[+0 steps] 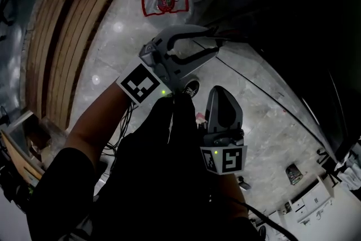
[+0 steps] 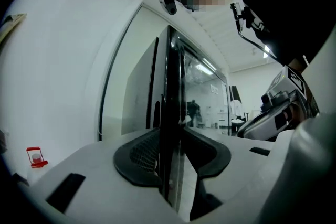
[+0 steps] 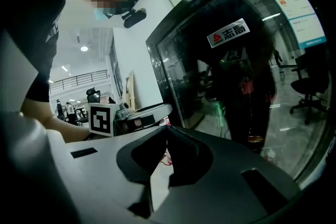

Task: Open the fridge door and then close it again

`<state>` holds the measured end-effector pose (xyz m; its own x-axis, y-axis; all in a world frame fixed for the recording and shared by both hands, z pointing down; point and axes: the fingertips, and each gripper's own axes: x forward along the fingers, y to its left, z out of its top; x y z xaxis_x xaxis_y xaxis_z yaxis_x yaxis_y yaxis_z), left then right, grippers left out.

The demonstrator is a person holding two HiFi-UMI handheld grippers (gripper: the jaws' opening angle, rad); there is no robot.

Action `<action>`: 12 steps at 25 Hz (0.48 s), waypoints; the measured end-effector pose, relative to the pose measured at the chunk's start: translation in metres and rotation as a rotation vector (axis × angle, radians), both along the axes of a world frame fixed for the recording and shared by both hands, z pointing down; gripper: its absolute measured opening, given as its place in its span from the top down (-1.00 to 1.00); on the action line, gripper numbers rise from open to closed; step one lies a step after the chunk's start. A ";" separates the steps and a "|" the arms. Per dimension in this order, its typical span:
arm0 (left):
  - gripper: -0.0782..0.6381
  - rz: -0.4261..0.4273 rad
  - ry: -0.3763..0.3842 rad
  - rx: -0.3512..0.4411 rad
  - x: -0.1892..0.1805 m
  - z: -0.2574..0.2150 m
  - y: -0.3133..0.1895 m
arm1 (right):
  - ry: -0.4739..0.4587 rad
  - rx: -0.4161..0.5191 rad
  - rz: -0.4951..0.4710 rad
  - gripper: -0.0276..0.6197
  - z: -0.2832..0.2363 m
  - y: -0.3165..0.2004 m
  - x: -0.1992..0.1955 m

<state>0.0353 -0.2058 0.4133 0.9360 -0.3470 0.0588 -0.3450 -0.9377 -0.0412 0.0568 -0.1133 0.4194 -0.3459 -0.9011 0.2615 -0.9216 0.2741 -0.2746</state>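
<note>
The fridge (image 1: 293,20) is a tall black cabinet at the upper right of the head view. Its dark glass door (image 3: 236,76) fills the right gripper view and carries a red-and-white sticker. My left gripper (image 1: 213,45) points level at the door's side. Its jaws stand wide apart, with the door's black vertical edge (image 2: 170,86) between them (image 2: 171,132); I cannot see the pads squeezing it. My right gripper (image 1: 221,92) hangs lower, beside the left forearm, and its tips (image 3: 168,128) meet with nothing in them.
Two packs of red-labelled bottles (image 1: 164,3) lie on the grey stone floor. Wooden slats (image 1: 73,25) run along the left. A white wall (image 2: 63,60) borders the fridge's side. My shoe (image 1: 192,87) and cables are underfoot, and white equipment (image 1: 307,200) sits at the lower right.
</note>
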 end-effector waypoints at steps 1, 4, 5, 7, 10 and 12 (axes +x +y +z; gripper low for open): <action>0.39 0.004 0.001 -0.007 0.000 0.001 0.000 | 0.002 0.001 0.002 0.87 0.000 0.001 0.002; 0.42 -0.014 0.019 -0.074 -0.002 0.003 -0.001 | 0.000 -0.003 0.009 0.87 0.002 0.006 0.005; 0.43 -0.028 0.027 -0.103 -0.002 0.004 -0.001 | -0.003 -0.005 0.009 0.87 0.003 0.007 0.006; 0.44 -0.050 0.037 -0.127 -0.003 0.003 -0.002 | -0.005 -0.006 0.005 0.87 0.004 0.012 0.004; 0.45 -0.077 0.086 -0.147 -0.006 -0.001 0.004 | -0.005 -0.006 -0.013 0.87 0.004 0.021 -0.002; 0.46 -0.076 0.093 -0.142 -0.015 -0.003 0.020 | -0.003 -0.002 -0.028 0.87 0.002 0.027 -0.006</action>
